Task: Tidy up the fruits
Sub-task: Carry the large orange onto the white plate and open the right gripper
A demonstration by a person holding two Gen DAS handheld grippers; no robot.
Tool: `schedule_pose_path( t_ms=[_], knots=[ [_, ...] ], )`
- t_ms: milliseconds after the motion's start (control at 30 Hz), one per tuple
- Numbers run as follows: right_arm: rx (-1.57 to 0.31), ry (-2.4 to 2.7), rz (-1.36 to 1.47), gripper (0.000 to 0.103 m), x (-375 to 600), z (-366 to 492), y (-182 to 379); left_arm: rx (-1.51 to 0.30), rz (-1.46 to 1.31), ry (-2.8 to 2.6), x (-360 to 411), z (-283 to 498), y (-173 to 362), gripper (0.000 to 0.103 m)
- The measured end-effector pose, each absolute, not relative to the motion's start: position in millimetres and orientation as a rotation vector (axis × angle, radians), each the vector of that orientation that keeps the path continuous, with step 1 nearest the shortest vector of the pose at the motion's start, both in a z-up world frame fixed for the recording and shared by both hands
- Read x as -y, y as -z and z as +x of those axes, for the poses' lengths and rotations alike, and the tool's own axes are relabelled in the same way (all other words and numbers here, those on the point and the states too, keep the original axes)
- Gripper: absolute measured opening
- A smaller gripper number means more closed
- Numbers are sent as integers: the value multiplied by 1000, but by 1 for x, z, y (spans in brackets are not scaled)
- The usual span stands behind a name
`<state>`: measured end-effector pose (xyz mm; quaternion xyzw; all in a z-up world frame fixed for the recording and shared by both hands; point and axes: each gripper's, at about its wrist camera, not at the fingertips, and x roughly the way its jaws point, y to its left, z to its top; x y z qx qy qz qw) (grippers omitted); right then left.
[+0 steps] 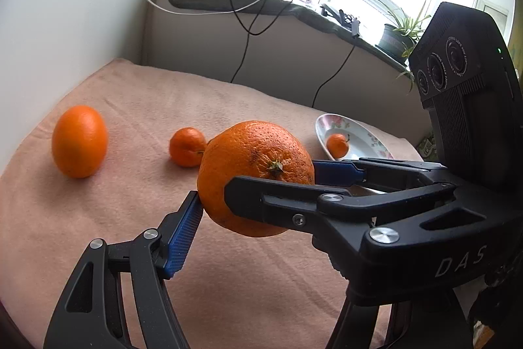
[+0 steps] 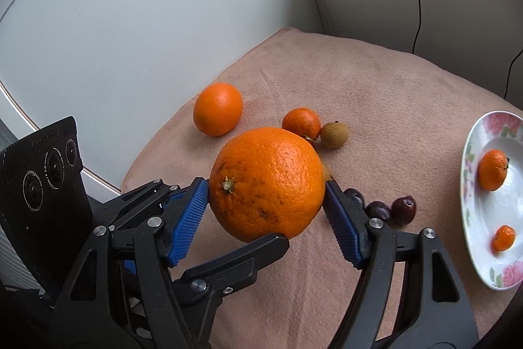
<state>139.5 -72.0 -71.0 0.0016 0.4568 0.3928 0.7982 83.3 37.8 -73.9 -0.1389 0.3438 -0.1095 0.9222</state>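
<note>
A large orange (image 1: 255, 175) (image 2: 266, 182) hangs above the pink cloth (image 1: 228, 267), held between both grippers at once. My left gripper (image 1: 255, 201) has its blue pad (image 1: 183, 237) on the orange's left side. My right gripper (image 2: 266, 195) squeezes it between two blue pads (image 2: 189, 218), and its fingers cross in front of the orange in the left wrist view (image 1: 294, 195). A floral plate (image 2: 474, 234) (image 1: 359, 133) at the right holds two small mandarins (image 2: 492, 169) (image 2: 503, 237).
On the cloth lie an orange (image 2: 218, 108) (image 1: 79, 141), a mandarin (image 2: 301, 123) (image 1: 186, 147), a brown longan (image 2: 334, 134) and three dark plums (image 2: 403, 210). A wall (image 2: 130, 38) runs along the left. Cables hang from a windowsill (image 1: 261, 2) with a potted plant (image 1: 397, 35).
</note>
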Motion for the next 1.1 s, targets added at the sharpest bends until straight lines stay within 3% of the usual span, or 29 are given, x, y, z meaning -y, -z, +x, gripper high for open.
schedule_pose_path(
  t_ms=[500,1100],
  knots=[
    [-928,-654,86,75,196,154,44,-695,-233,428,63,125,52,69],
    [-970,-504,181,75,304,191,68,-776,-184,559,160,170,66,69]
  ],
)
